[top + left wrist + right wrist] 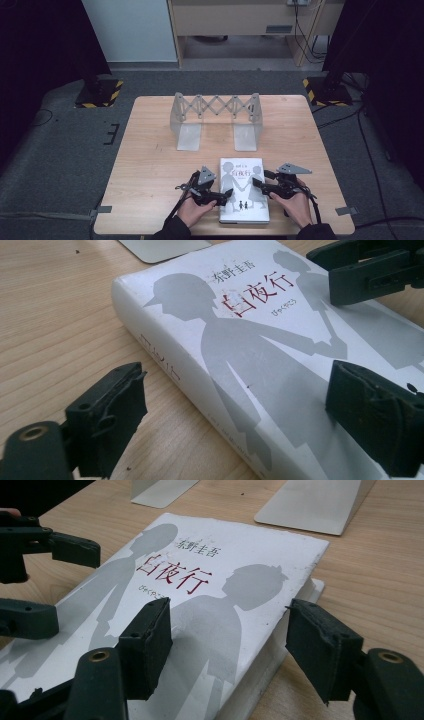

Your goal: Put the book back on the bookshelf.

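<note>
- At the table's [150, 150] near edge, a white book [243, 190] lies flat.
- Left gripper [223, 196] straddles its spine edge, jaws open.
- Right gripper [261, 186] brackets the opposite edge, jaws open, probably not touching.
- Spine lettering is too blurry to read.

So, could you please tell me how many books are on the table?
1. The book lies flat near the table's front edge, between the left gripper and right gripper. None seem hidden.
</note>
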The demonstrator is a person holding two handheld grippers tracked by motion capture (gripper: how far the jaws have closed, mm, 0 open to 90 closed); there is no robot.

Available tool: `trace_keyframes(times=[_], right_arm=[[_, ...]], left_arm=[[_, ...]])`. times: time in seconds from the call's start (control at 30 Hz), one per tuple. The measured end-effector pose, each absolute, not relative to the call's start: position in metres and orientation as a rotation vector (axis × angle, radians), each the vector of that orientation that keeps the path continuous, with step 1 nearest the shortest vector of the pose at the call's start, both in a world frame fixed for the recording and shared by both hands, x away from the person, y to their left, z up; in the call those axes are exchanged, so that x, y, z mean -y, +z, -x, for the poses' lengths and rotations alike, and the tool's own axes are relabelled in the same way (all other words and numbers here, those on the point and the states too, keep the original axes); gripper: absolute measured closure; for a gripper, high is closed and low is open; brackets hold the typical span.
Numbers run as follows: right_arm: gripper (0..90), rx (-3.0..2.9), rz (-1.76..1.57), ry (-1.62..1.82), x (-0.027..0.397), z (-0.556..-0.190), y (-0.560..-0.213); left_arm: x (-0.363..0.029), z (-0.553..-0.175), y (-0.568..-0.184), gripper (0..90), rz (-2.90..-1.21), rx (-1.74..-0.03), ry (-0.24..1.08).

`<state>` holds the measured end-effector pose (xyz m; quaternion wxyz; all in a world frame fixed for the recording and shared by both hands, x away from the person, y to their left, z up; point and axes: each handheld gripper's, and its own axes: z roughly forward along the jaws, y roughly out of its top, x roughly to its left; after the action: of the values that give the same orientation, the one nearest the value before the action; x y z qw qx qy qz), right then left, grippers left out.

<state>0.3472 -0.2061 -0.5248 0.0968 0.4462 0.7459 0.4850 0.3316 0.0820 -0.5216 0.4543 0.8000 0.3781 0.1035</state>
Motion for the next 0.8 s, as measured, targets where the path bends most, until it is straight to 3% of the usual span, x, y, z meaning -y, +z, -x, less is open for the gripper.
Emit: trace_keyframes(times=[0.4,0.8], right_arm=[[30.7,-2.208,-1.368,1.483,0.206,-0.352,-0.53],[30.2,-2.213,-1.379,1.51,0.204,-0.353,-0.532]], left_arm=[[-0.071,-0.332,-0.534,0.2,-1.912,-0.926,0.155],[-0.07,-0.331,-0.535,0.0,-1.891,-0.985,0.118]])
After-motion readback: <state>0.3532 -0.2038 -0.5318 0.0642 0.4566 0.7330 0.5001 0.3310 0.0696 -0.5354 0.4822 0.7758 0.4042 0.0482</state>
